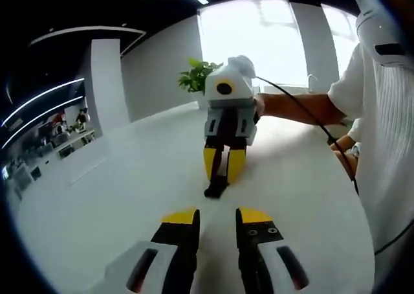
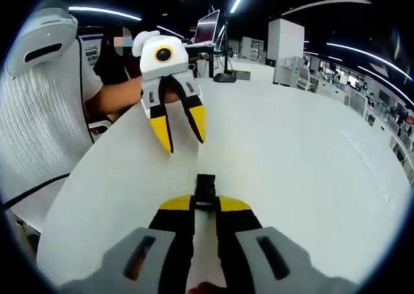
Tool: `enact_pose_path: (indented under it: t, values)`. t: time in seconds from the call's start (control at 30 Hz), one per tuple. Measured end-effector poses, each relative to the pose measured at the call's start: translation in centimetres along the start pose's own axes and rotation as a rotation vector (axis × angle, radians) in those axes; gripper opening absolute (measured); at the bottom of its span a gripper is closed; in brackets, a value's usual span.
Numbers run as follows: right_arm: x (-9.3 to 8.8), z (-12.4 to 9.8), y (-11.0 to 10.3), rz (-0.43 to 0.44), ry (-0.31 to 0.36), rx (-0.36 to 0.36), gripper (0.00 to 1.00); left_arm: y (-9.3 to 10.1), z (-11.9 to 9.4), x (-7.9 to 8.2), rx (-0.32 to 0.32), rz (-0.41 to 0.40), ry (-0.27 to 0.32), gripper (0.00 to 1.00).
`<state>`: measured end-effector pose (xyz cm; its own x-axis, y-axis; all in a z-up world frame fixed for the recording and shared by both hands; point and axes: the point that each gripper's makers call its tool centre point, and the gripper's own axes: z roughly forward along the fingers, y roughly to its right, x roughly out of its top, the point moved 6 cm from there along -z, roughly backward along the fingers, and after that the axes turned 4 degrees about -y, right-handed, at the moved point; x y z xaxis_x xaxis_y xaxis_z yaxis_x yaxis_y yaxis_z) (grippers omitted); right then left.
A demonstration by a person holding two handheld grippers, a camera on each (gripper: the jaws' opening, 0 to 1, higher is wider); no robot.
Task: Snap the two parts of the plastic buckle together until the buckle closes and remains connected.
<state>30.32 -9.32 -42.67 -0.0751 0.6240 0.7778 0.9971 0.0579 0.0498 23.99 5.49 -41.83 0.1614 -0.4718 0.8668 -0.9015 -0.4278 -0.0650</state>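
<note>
While hovering low over the white table, looking out in the left gripper view past the left gripper, with jaws standing a little apart and pinching nothing. Facing the right gripper just ahead, with tips pressed in on a small black buckle and resting its lower end on the tabletop. Counting in this view one buckle piece, two grippers, one potted plant behind, one black cable trailing toward a person's sleeve, and one hand steadying the far tool.

Turning to the right gripper view, looking along the right gripper with its yellow tips clamping the buckle from both sides and the free end poking forward between them. Meeting the left gripper near and beyond it, with jaws splayed wide, gripping nothing, and apart from the buckle. Counting again one dark buckle piece; failing to tell whether it is one half or both parts joined, and spotting no second loose part on the table.

Judging the buckle as light, stiff and somewhat slick moulded plastic, likely to twist or pop out under a skewed squeeze. Favouring a hold across the flat sides of the body, leaving the mating end clear and pushing straight along its length.
</note>
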Motion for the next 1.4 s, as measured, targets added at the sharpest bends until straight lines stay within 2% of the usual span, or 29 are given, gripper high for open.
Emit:
enact_pose_path:
  t: [0.17, 0.43, 0.7, 0.93, 1.27, 1.4]
  values:
    - [-0.2, -0.1, 1.4, 0.004, -0.005, 0.000, 0.12, -0.8, 0.0, 0.1, 0.044, -0.024, 0.015, 0.22]
    - [-0.4, -0.1, 3.6, 0.002, -0.024, 0.002, 0.12, -1.0, 0.1, -0.1, 0.058, -0.044, 0.004, 0.22]
    - [-0.4, 0.1, 5.8, 0.012, -0.006, 0.015, 0.11, -1.6, -0.1, -0.1, 0.103, -0.063, 0.000, 0.22]
    - [-0.3, 0.0, 8.0, 0.023, -0.030, 0.010, 0.11, -2.2, -0.2, -0.3, 0.146, -0.085, -0.003, 0.22]
    - [-0.5, -0.2, 11.4, 0.044, -0.040, 0.003, 0.11, -2.4, -0.4, -0.4, 0.162, -0.088, -0.013, 0.22]
    - [-0.2, -0.1, 11.8, 0.035, -0.060, 0.001, 0.11, -2.5, -0.5, -0.5, 0.166, -0.090, -0.015, 0.22]
